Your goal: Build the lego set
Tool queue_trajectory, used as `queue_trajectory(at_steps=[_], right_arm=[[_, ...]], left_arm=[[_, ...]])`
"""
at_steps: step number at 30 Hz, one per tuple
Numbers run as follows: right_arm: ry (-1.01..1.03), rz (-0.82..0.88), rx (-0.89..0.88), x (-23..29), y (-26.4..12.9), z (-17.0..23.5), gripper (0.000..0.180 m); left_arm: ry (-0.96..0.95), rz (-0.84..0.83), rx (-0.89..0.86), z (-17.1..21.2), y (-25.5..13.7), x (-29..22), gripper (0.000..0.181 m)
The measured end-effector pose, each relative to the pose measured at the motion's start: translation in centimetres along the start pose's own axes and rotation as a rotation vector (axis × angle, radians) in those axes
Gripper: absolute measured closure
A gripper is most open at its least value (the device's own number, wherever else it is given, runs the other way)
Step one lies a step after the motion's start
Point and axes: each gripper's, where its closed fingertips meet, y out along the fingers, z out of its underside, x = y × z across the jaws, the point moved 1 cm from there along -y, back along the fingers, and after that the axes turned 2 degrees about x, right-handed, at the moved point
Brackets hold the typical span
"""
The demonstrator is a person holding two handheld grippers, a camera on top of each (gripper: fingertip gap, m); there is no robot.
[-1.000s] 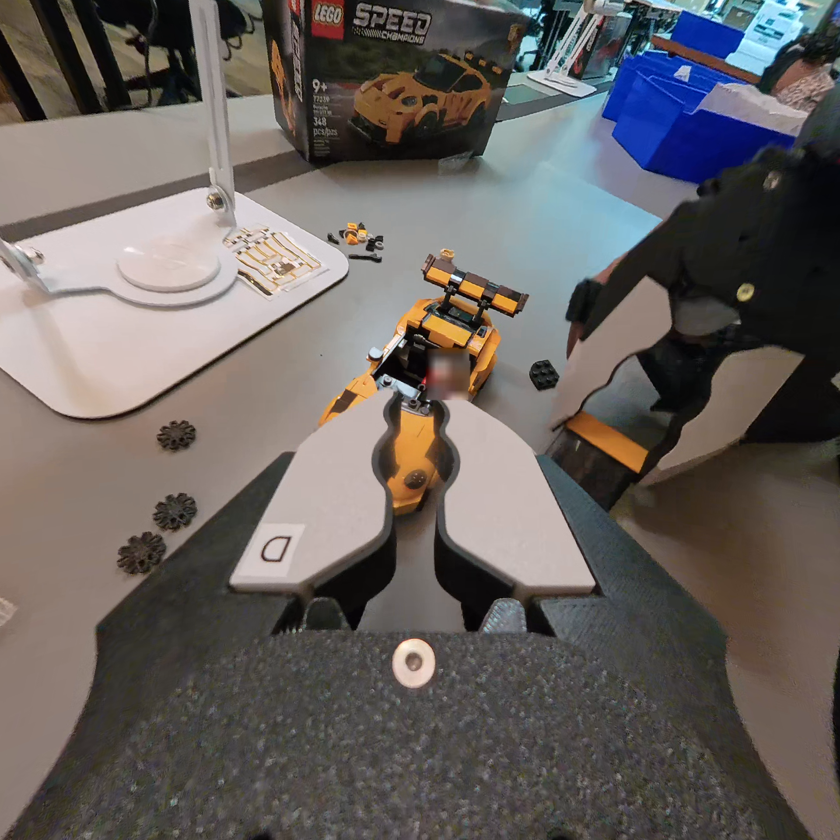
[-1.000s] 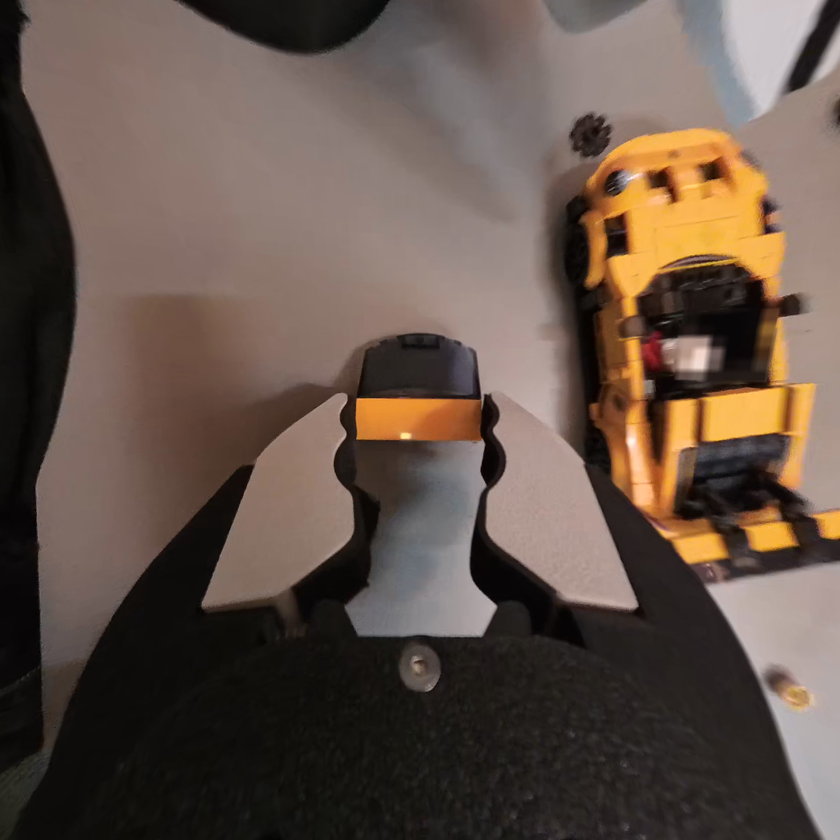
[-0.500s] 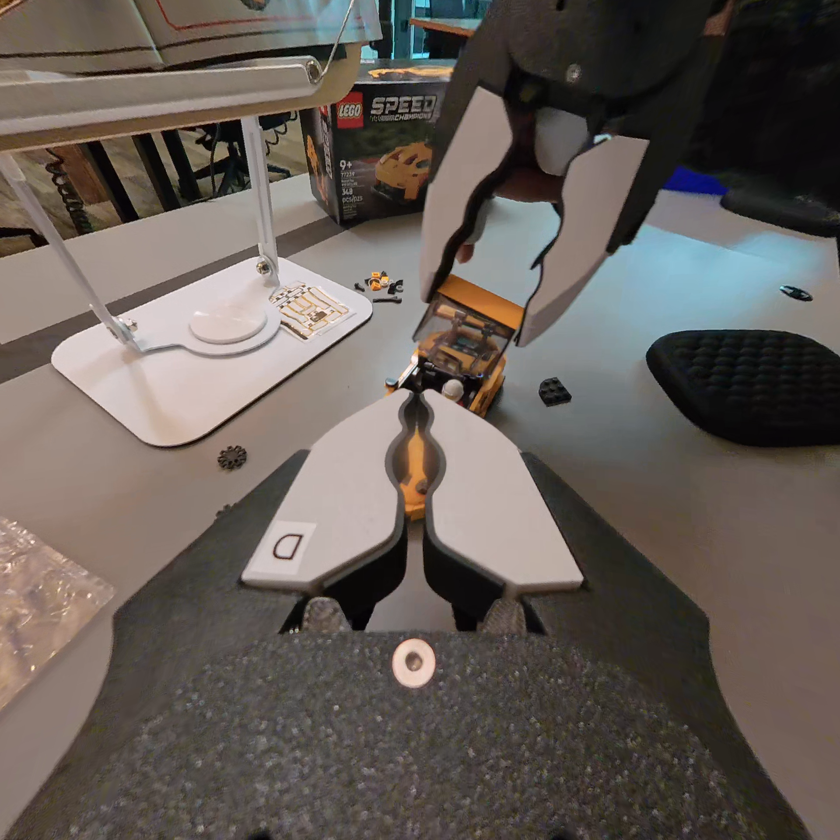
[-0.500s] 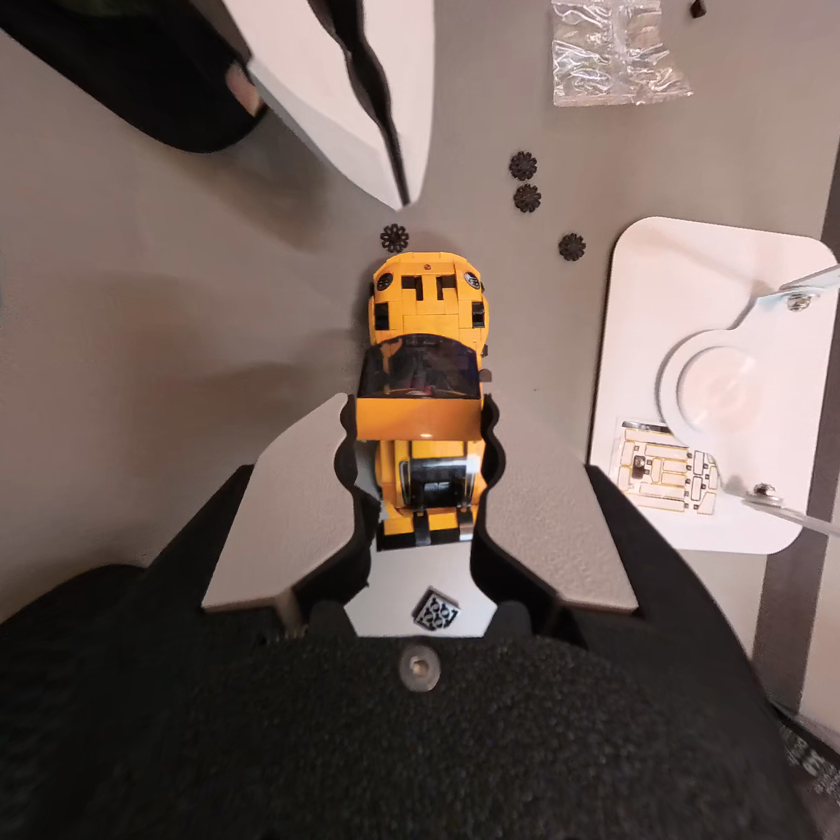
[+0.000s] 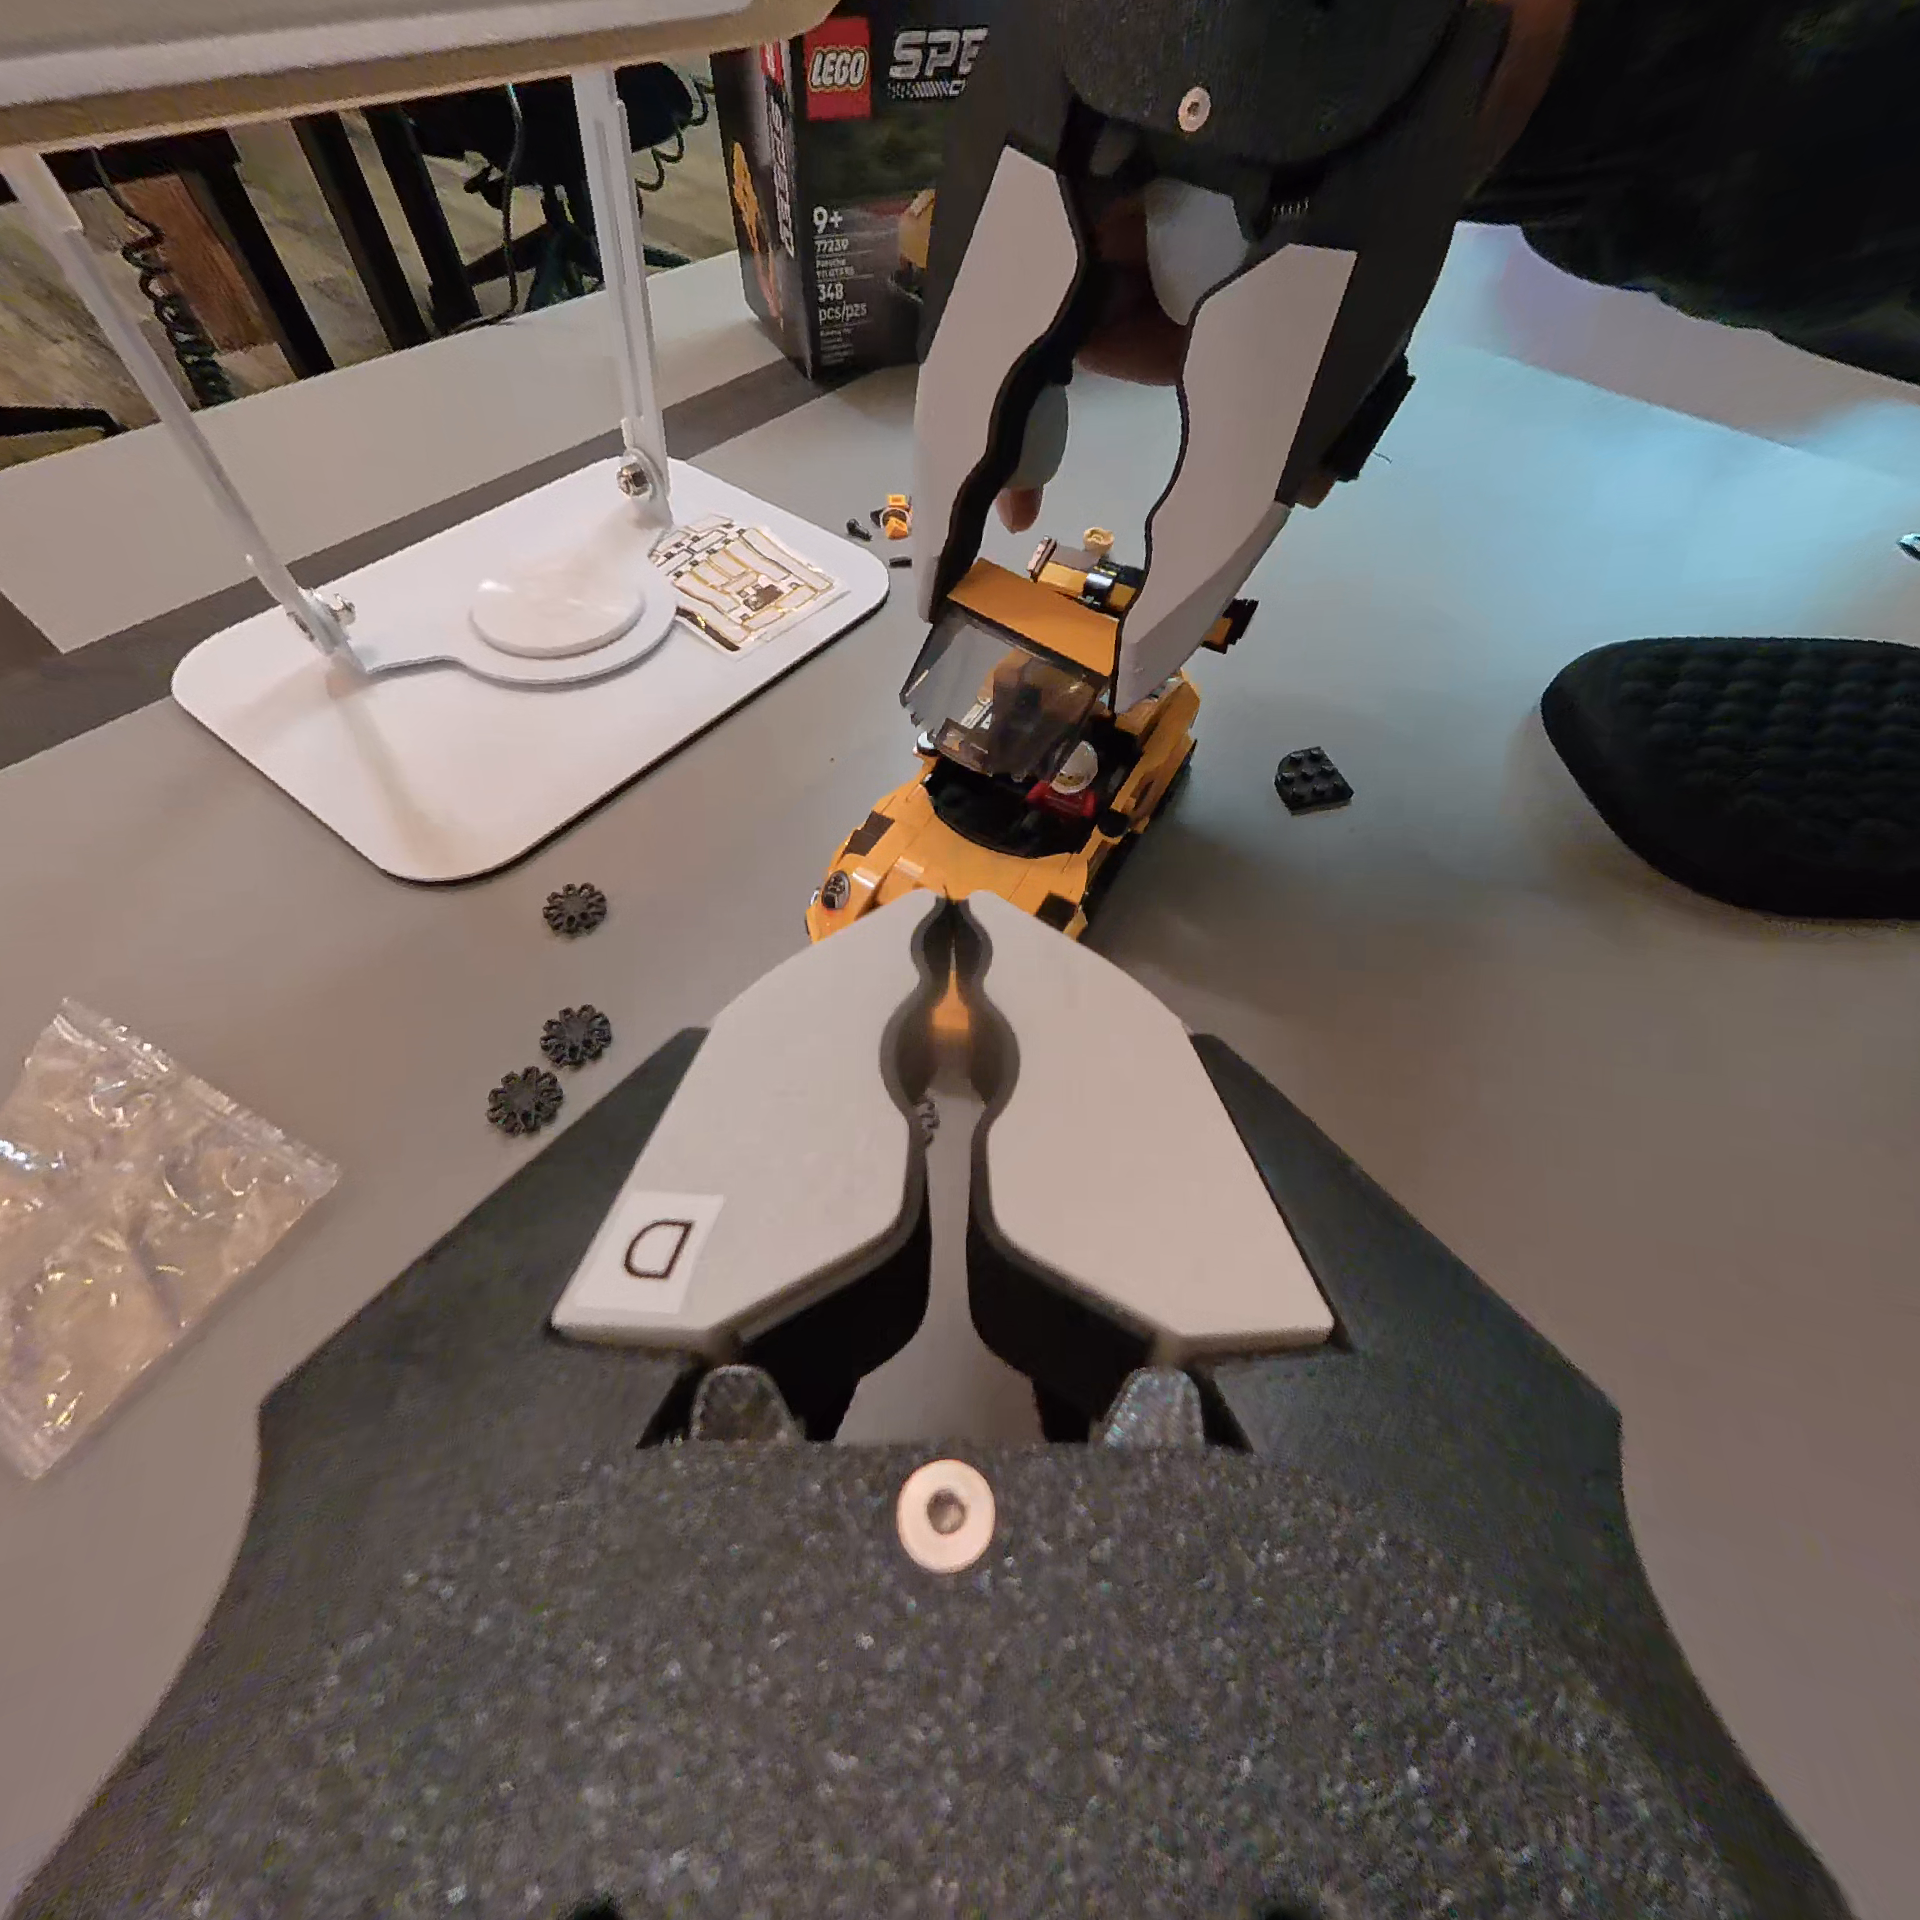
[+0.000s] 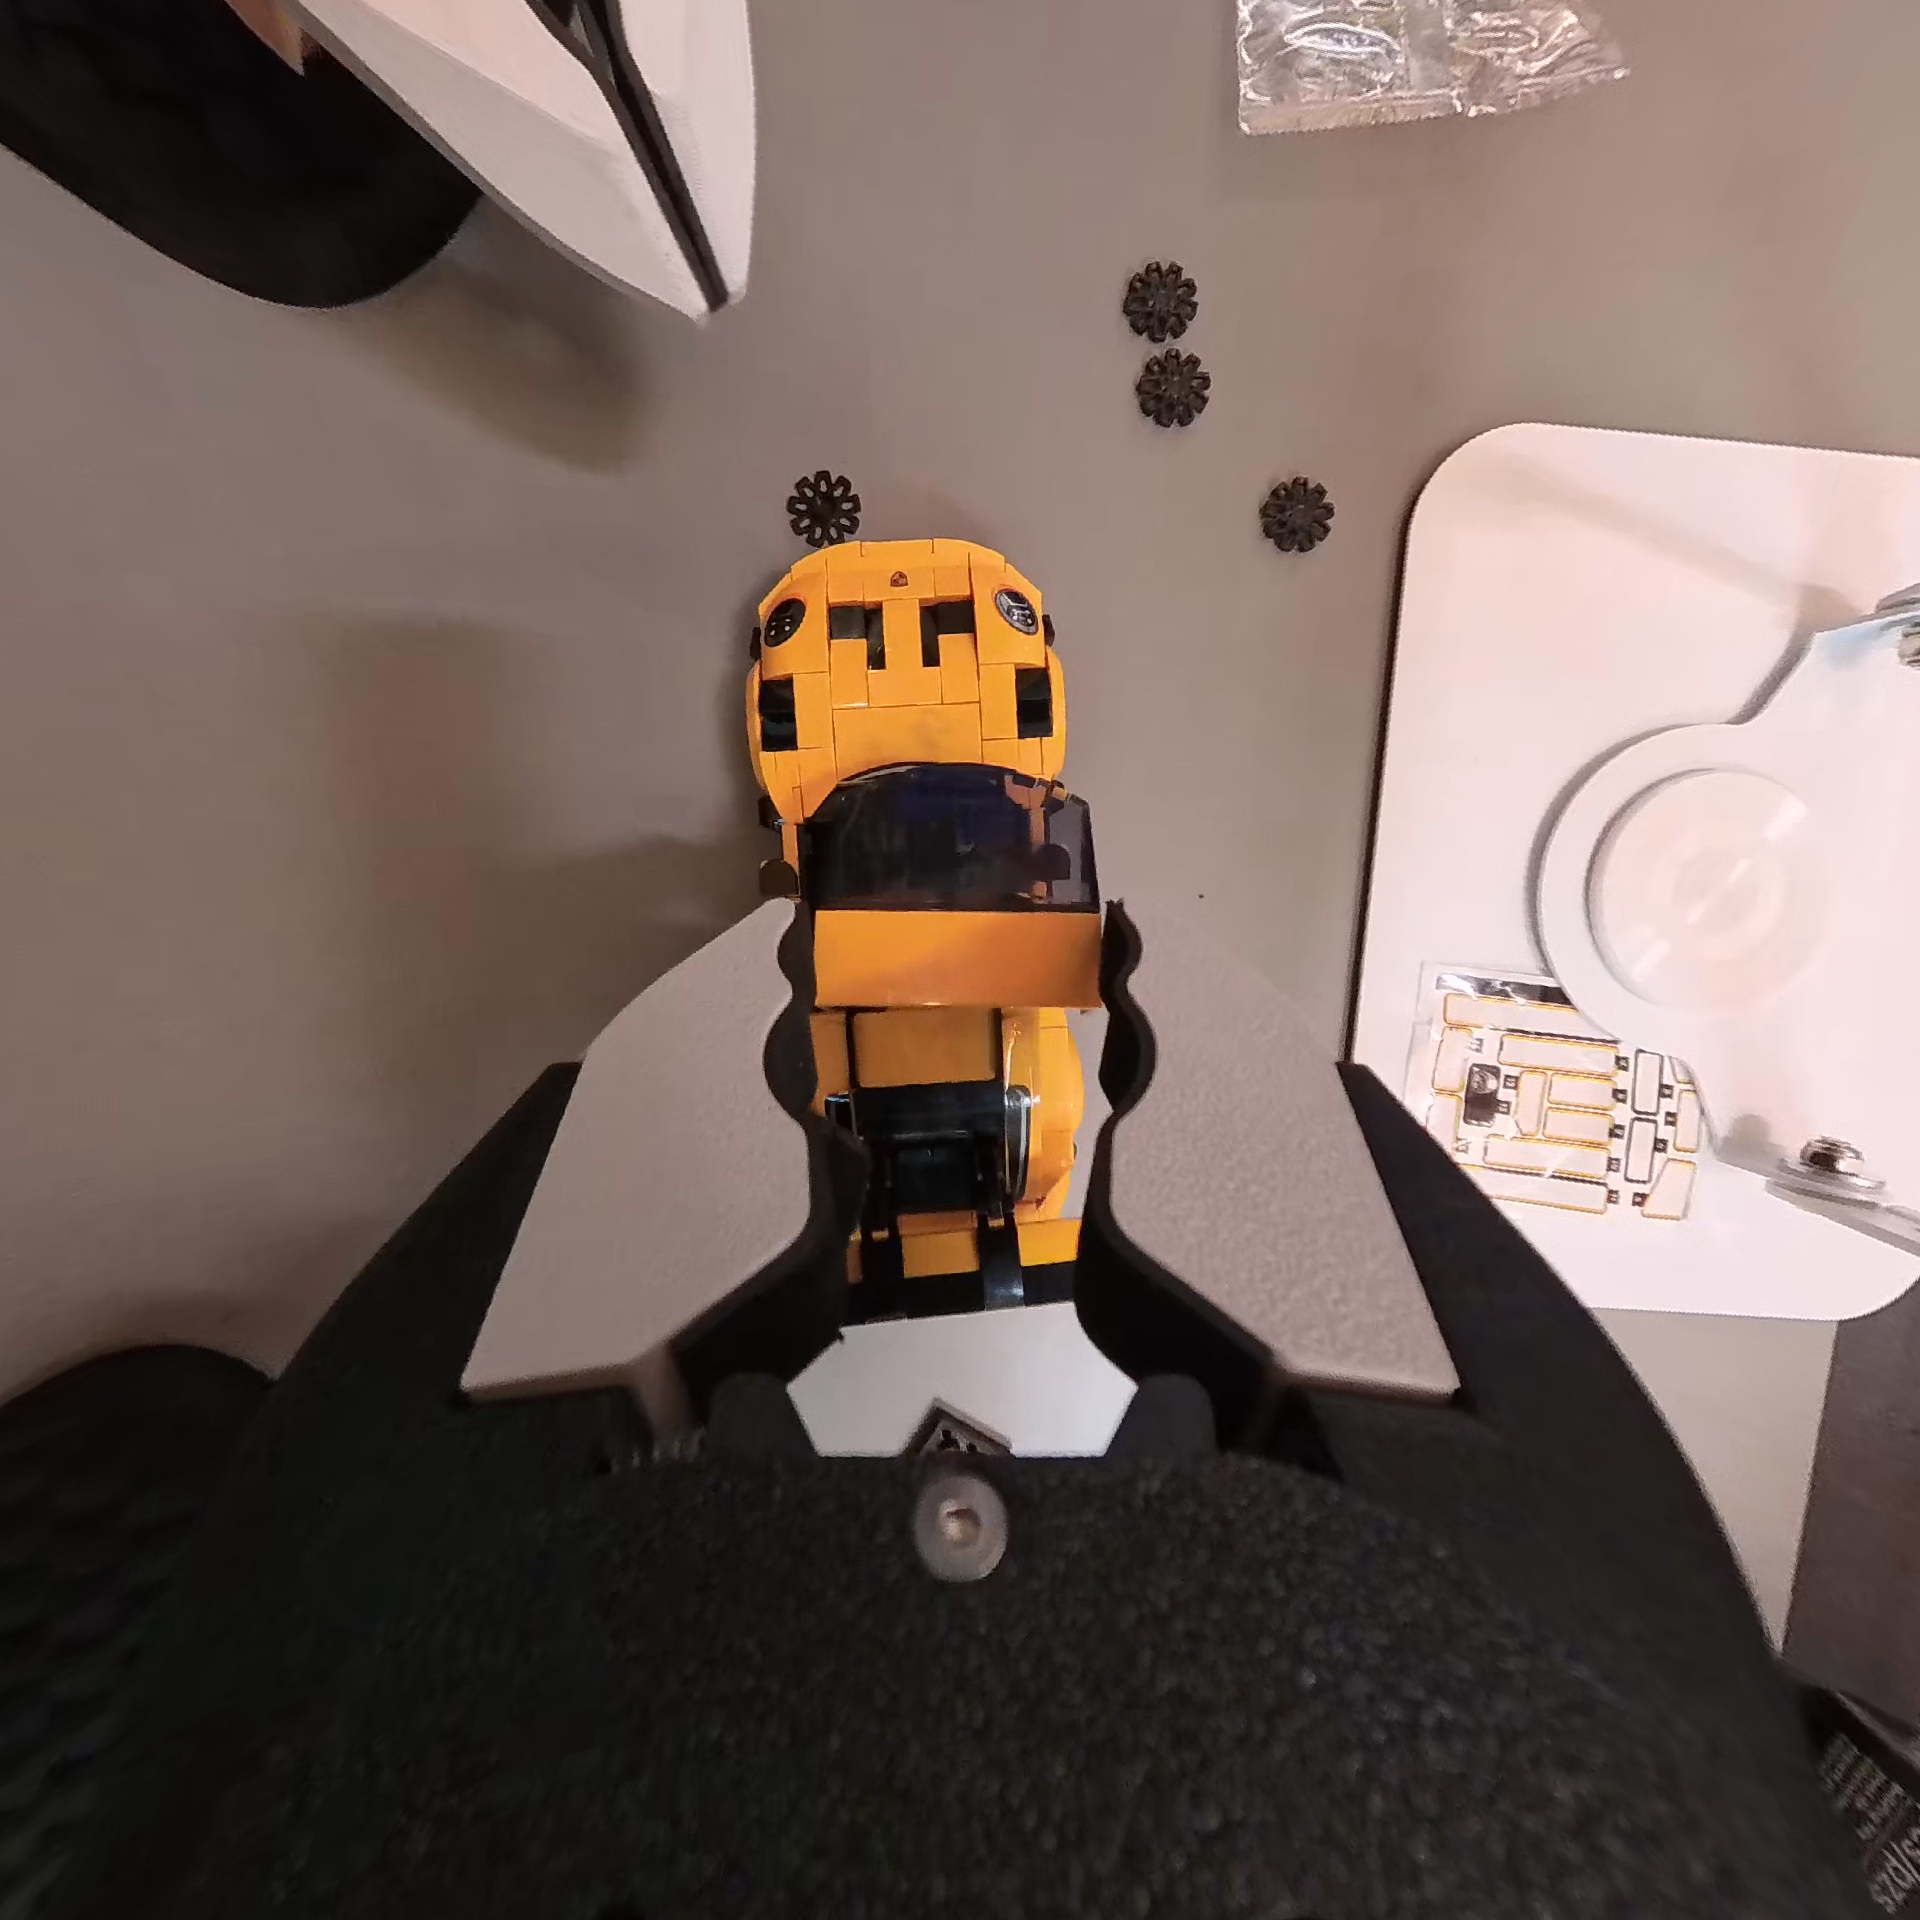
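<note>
Where grey table [image 5: 1455, 1039] spreads, white stand [image 5: 436, 748], dim room behind.

right gripper [image 6: 951, 961] clamping roof piece [image 6: 954, 956], car [image 6: 914, 675] below

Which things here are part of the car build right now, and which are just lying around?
In use: yellow car; roof and windscreen piece in the right gripper; left gripper.
Lying about: four black wheel discs; sticker sheet; plastic bag; set box.
</note>
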Motion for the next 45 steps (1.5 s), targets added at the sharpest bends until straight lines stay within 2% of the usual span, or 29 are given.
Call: queue_trajectory(at_steps=[23, 45], right_arm=[[0.023, -0.032, 0.001, 1.2, 1.1, 0.5, 0.127], [-0.01, -0.05, 0.141, 0.8, 2.3, 1.5, 0.124]], left_arm=[[0.018, 0.013, 0.108, 1.9, 0.2, -0.7, 0.181], [0.021, 0.026, 0.116, 2.1, 0.4, -0.9, 0.181]])
